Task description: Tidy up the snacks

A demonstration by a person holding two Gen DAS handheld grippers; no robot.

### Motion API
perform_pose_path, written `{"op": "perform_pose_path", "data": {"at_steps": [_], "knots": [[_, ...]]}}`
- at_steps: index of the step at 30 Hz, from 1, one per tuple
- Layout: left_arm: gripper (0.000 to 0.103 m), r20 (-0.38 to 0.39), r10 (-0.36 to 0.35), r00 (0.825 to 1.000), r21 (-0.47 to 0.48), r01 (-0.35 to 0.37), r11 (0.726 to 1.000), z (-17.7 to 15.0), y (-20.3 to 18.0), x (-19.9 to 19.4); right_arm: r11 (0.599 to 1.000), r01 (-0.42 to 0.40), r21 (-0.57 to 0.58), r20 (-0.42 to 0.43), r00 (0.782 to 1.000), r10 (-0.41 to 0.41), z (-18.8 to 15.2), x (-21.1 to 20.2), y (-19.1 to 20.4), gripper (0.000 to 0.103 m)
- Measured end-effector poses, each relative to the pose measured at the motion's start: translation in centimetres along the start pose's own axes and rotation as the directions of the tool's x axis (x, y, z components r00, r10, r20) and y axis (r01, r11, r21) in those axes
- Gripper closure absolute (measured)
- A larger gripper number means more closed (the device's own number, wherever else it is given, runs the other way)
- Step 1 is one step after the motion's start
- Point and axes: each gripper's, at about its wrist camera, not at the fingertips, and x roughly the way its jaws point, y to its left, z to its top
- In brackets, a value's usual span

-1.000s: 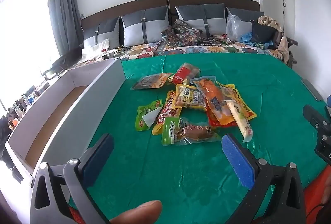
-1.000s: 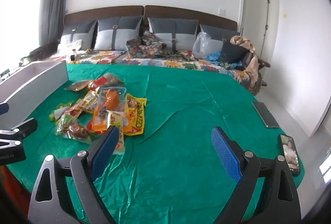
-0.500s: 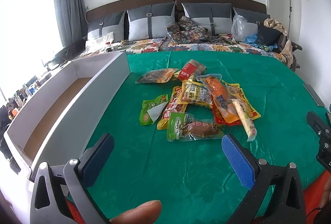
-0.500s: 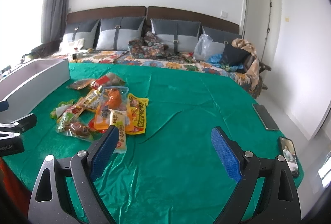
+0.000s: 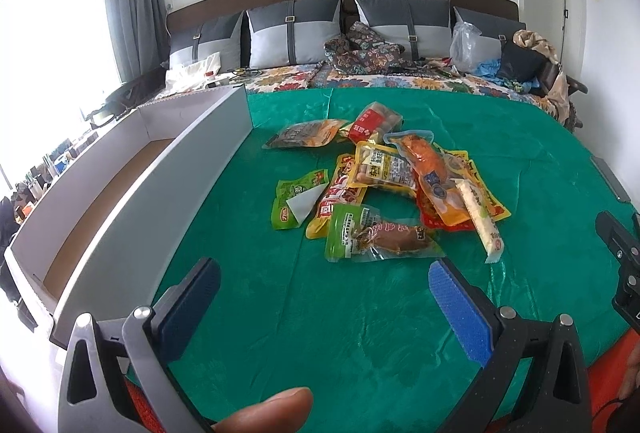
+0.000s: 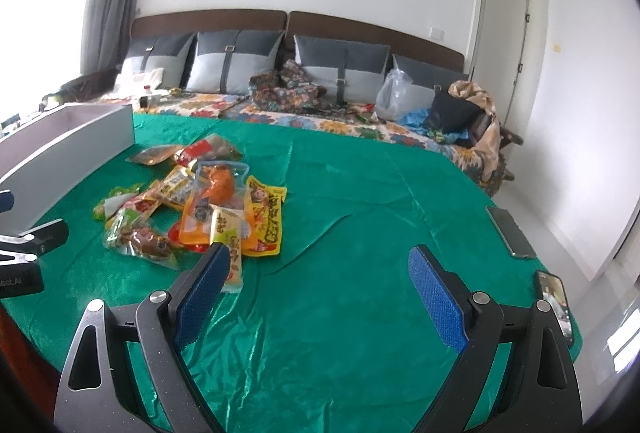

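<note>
Both grippers held wide open and empty above the green-covered counter

The left gripper (image 5: 324, 297) is spread wide with nothing between its blue pads, just short of the snack pile (image 5: 384, 185); the right gripper (image 6: 320, 297) is likewise fully parted and empty, its left pad seen in front of the white stick packet (image 6: 230, 253). The snacks are heaped on the green cloth (image 5: 360, 333) toward the counter's left half, beside the long white box (image 5: 132, 201). Two phones (image 6: 512, 233) are seen at the counter's right edge, and a bed with grey pillows (image 6: 232, 61) lies beyond
</note>
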Motion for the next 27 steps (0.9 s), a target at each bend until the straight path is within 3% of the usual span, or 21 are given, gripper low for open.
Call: {"op": "perform_pose_path", "data": {"at_steps": [27], "knots": [[0.0, -0.002, 0.0, 1.0, -0.032, 0.0, 0.999, -0.18, 0.75, 0.39, 1.0, 0.0, -0.002, -0.004, 1.0, 0.0, -0.51, 0.33, 0.09, 0.01]]}}
